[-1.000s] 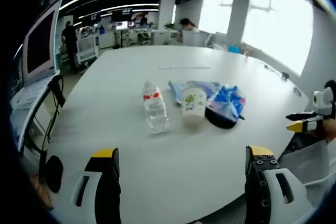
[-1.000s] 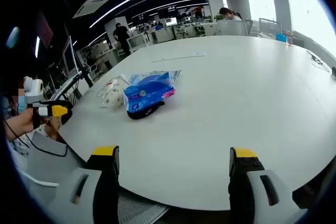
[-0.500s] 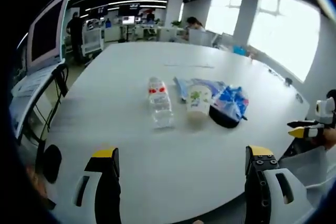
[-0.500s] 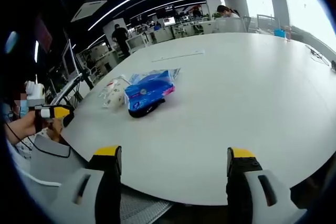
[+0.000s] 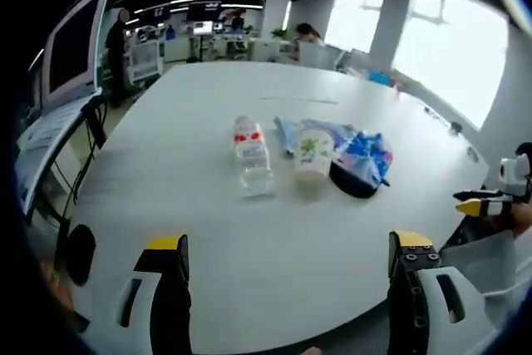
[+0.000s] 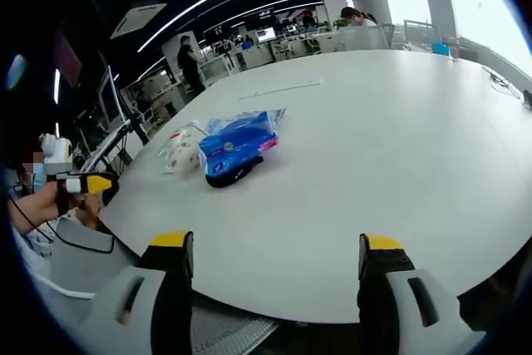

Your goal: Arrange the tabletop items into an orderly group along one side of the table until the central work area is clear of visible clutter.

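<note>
Both grippers hang off the near edge of the big white table (image 5: 166, 172), and each has its jaws spread wide with nothing between them, which suits an approach rather than a grab. The left gripper (image 5: 287, 268) sits at the bottom of the left gripper view, aimed up the frame at the clutter in the middle: a clear plastic bottle (image 5: 248, 158) lying on its side, a paper cup (image 5: 312, 155) standing upright just right of it, and a blue packet (image 5: 363, 157) leaning over a dark bowl-like thing (image 5: 349, 186) further right, with a flat plastic sleeve (image 5: 291, 132) under or behind the cup. These sit close together, likely because nothing has been sorted yet. In the right gripper view the right gripper (image 6: 270, 276) points across from the other side, so the same heap shows in the left middle of the frame, the blue packet (image 6: 235, 145) nearest. The left gripper (image 6: 87, 182) also appears at that view's left edge.
</note>
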`<state>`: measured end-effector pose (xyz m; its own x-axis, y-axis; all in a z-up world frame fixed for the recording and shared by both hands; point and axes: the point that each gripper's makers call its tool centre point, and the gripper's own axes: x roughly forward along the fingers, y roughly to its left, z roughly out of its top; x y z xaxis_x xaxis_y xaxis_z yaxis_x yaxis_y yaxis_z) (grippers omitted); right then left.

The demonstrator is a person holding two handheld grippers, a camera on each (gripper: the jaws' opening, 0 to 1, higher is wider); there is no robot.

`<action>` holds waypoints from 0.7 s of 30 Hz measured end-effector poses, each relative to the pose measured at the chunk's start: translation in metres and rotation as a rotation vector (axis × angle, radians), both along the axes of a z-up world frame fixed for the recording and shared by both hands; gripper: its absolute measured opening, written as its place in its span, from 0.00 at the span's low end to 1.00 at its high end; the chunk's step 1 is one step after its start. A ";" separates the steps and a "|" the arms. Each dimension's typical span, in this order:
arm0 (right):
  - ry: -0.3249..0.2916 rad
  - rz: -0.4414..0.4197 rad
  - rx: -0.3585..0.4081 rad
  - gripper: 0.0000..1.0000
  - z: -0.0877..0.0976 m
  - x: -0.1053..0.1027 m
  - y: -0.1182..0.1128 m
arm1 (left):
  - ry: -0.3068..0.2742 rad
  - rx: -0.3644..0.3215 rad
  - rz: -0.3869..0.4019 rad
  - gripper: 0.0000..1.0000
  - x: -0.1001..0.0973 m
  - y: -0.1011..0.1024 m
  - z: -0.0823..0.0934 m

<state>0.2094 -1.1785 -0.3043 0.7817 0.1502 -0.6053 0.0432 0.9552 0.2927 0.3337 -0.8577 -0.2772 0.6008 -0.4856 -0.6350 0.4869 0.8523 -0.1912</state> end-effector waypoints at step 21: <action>0.003 0.020 -0.032 0.80 0.007 0.007 0.013 | 0.024 -0.007 -0.017 0.95 -0.009 0.011 -0.002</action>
